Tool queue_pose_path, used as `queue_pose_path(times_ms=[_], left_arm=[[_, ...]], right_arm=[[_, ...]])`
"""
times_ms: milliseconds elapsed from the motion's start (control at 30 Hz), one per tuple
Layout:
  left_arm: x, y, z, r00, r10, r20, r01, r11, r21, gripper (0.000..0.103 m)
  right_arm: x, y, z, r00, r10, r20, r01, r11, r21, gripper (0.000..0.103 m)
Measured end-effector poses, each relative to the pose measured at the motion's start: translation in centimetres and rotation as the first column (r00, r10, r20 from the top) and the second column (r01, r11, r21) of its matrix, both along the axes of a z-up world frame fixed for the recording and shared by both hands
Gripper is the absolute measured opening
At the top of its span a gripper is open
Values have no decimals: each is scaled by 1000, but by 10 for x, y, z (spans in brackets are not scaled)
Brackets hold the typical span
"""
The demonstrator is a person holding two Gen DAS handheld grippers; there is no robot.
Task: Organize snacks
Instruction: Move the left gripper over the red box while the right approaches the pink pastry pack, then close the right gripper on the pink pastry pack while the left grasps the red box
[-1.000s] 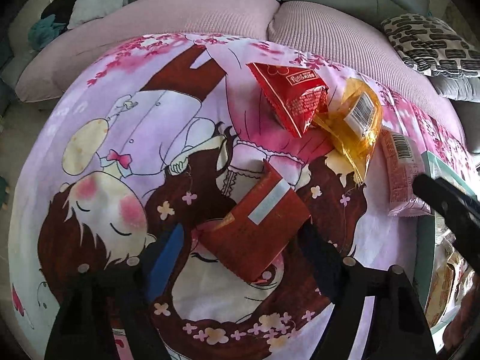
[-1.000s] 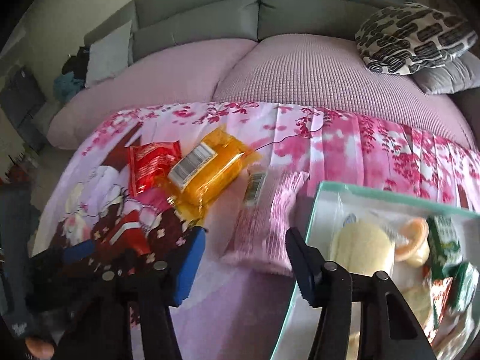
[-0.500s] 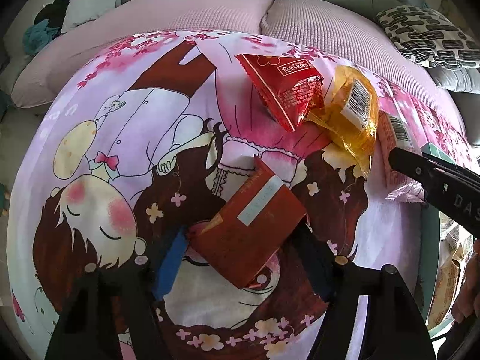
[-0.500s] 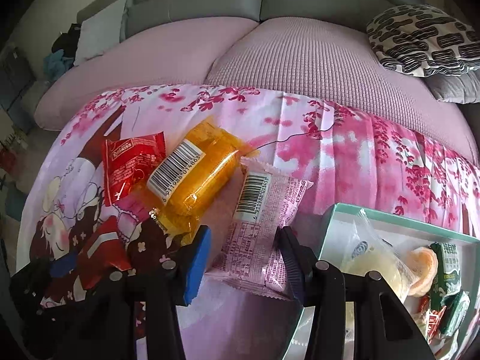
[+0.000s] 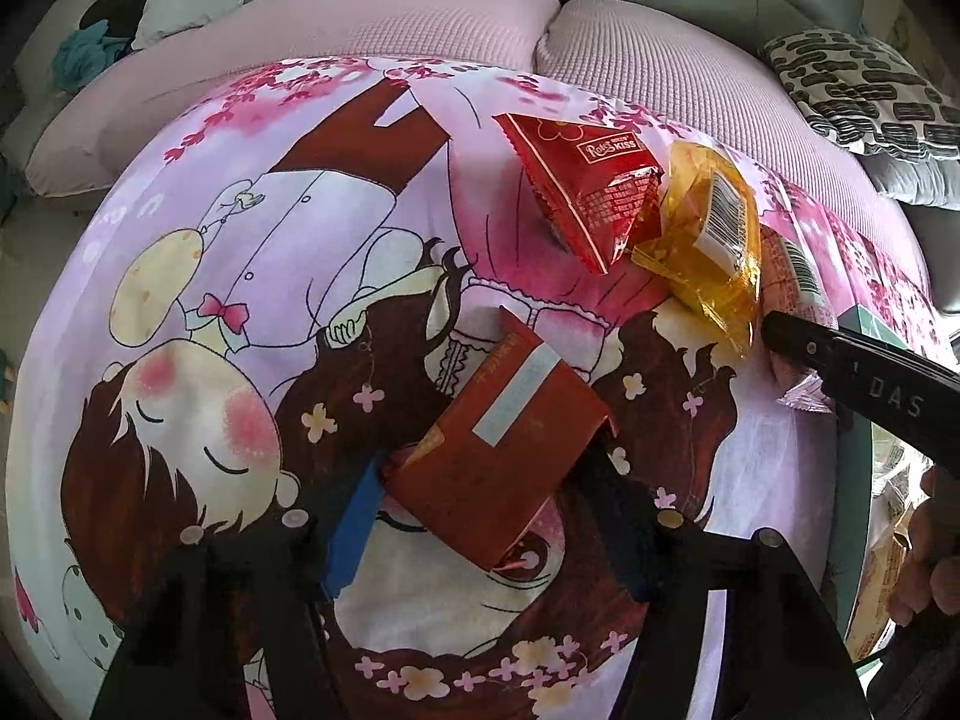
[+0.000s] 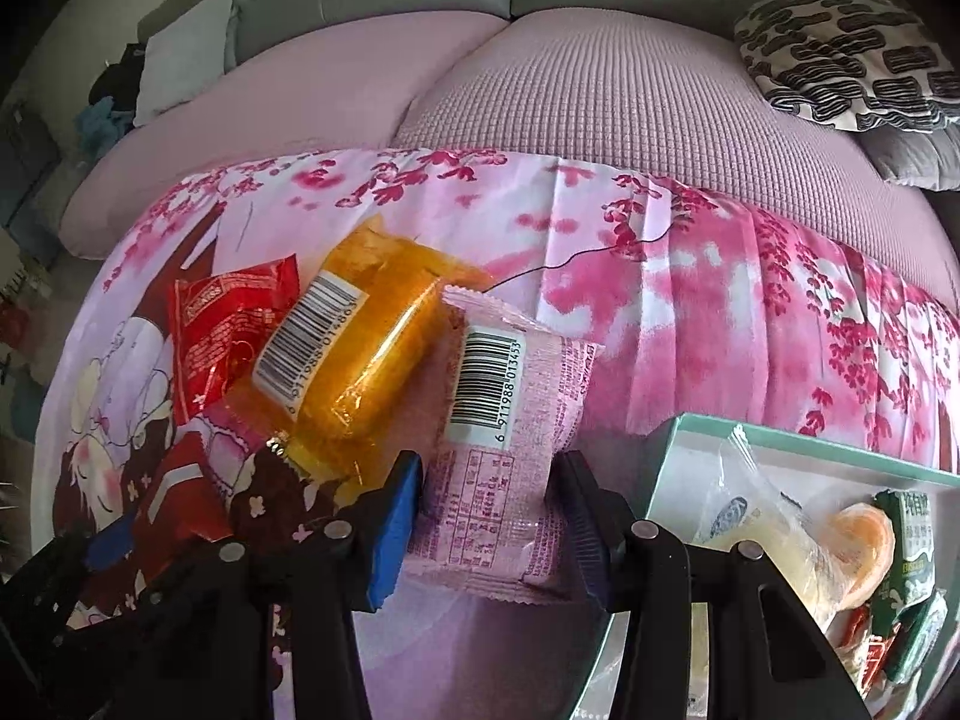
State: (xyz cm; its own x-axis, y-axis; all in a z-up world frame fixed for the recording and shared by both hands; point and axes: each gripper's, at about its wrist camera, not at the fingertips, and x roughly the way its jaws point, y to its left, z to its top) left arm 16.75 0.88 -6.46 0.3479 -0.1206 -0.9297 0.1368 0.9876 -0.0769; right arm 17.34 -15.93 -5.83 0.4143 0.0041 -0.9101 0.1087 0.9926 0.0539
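A red-brown packet (image 5: 498, 456) lies on the cartoon-print cloth (image 5: 240, 240) between my left gripper's (image 5: 486, 516) fingers. The jaws are closing, and both pads touch the packet's edges. My right gripper (image 6: 489, 516) is shut on the lower part of a pink packet (image 6: 510, 420) with a barcode, which lies flat on the cloth. Next to it are an orange packet (image 6: 360, 360) and a red "Kiss" packet (image 6: 222, 330). In the left wrist view, one black finger of the right gripper (image 5: 840, 372) comes in from the right, beside the orange packet (image 5: 714, 240).
A teal-rimmed tray (image 6: 672, 438) with several wrapped snacks sits at the right, close to the right gripper. A person's hand (image 5: 930, 540) shows at the right edge. Behind the cloth are pink cushions (image 6: 600, 90), a grey sofa back and a patterned pillow (image 6: 840, 54).
The left jaws have narrowed onto the red-brown packet. The right gripper has moved forward and down over the pink packet and closed on it.
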Motion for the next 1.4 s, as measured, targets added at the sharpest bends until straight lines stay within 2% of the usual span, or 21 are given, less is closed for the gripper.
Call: queue_pose_path(times_ms=[233,533,867,967,1400], left_arm=[[-2,2,0,1000,5,-2,-5,1000,4,66],[-5,4,1,1000,7,-6,-7,1000,-2,65],[-10,-1,4,1000,-15,-4,15,1000,2,54],[-10,-3,5,1000,-26,-2,26,1000,-4,50],[-8,-4,3,1000,-17,-3,17,1000,-3,50]], right_arm=[[-9,2,3,1000,2,9,-2,1000,-6,43],[-45,15,11,1000,31,5,-31,999,18,42],[-95,28,7,999,41,-16,-40,998,45,42],[-96,30,3,999,34,-18,-33,998,48,42],[-87,30,-2,1000,14,3,-15,999,50,43]])
